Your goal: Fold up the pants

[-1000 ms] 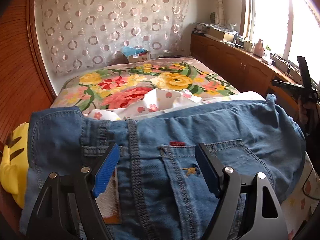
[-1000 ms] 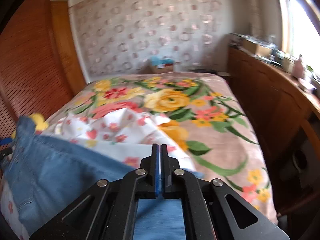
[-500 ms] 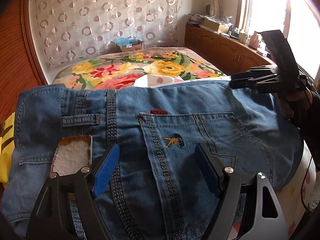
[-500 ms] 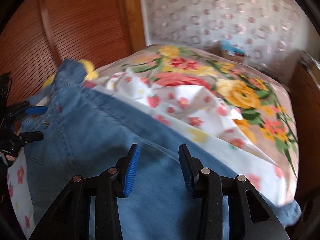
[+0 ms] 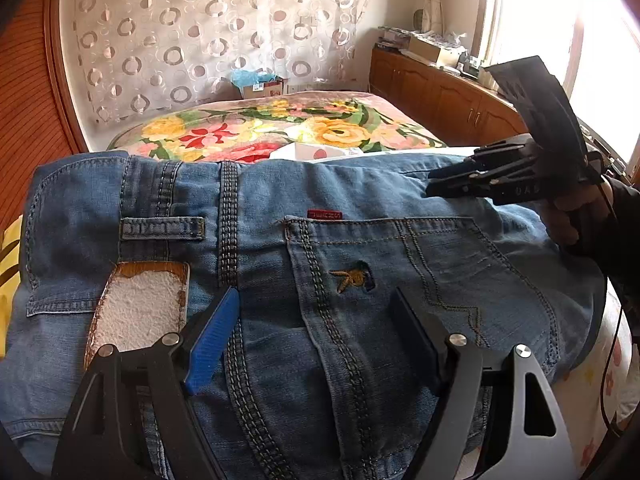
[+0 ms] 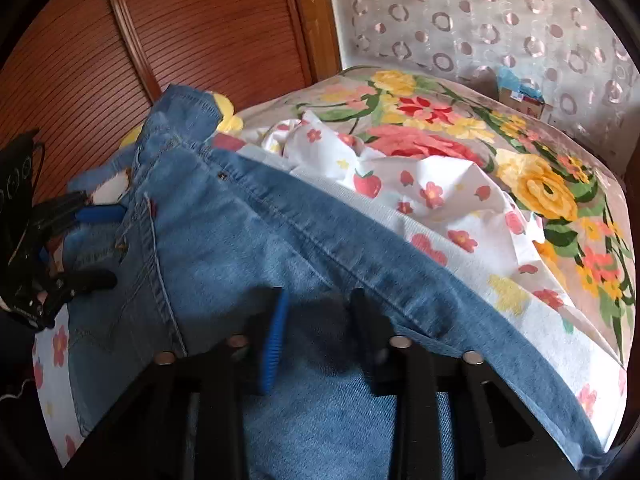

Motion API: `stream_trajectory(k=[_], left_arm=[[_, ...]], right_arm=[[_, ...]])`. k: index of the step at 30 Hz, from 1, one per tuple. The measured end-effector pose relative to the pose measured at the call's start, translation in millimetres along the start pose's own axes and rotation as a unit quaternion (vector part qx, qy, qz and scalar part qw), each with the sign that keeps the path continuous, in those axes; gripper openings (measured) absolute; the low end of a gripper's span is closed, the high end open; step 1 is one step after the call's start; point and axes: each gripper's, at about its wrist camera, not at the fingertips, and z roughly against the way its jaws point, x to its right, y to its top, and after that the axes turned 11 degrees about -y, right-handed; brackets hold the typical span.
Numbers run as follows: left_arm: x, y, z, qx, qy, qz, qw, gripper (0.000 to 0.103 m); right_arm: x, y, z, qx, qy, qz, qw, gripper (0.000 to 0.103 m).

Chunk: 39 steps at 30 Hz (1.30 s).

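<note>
Blue jeans [image 5: 360, 280] lie seat-up across the bed, showing a back pocket, belt loops and a pale waistband patch [image 5: 140, 308]. My left gripper [image 5: 312, 320] hovers open just over the seat, a blue pad on each side of the centre seam and pocket edge. In the right wrist view it appears at the left [image 6: 102, 246]. My right gripper [image 6: 320, 312] points down at the jeans' leg [image 6: 340, 240]. Its jaws are closing with denim lying under and between them, and the pads stand apart. In the left wrist view, a hand holds it at the jeans' far right edge [image 5: 436, 188].
The jeans rest on a white strawberry-print sheet [image 6: 440, 200] over a floral bedspread [image 5: 260, 132]. A yellow soft toy [image 5: 10, 264] sits by the wooden wardrobe [image 6: 200, 32]. Wooden cabinets [image 5: 440, 100] run under the window. A cardboard box [image 5: 260, 88] stands beyond the bed.
My right gripper was shut, then opened wide and has narrowed again. It swung left and down over the jeans' leg. The jeans now lie flatter under my left gripper.
</note>
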Motion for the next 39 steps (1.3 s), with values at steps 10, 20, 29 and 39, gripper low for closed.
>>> stream_trajectory(k=[10, 20, 29, 39], left_arm=[[-4.1, 2.9, 8.8, 0.012, 0.012, 0.008, 0.9998, 0.079], [-10.6, 7.3, 27.9, 0.034, 0.032, 0.017, 0.9988, 0.079], [-14.2, -0.5, 34.5, 0.029, 0.043, 0.023, 0.9984, 0.079], [-7.2, -9.0, 53.6, 0.041, 0.048, 0.022, 0.9977, 0.079]], right_arm=[[-9.9, 1.6, 43.2, 0.076, -0.039, 0.025, 0.996, 0.006], [-17.5, 25.2, 47.0, 0.117, -0.120, 0.004, 0.986, 0.005], [-42.7, 20.0, -1.1, 0.053, -0.123, -0.020, 0.991, 0.013], [-72.8, -31.6, 59.0, 0.083, -0.122, -0.065, 0.987, 0.043]])
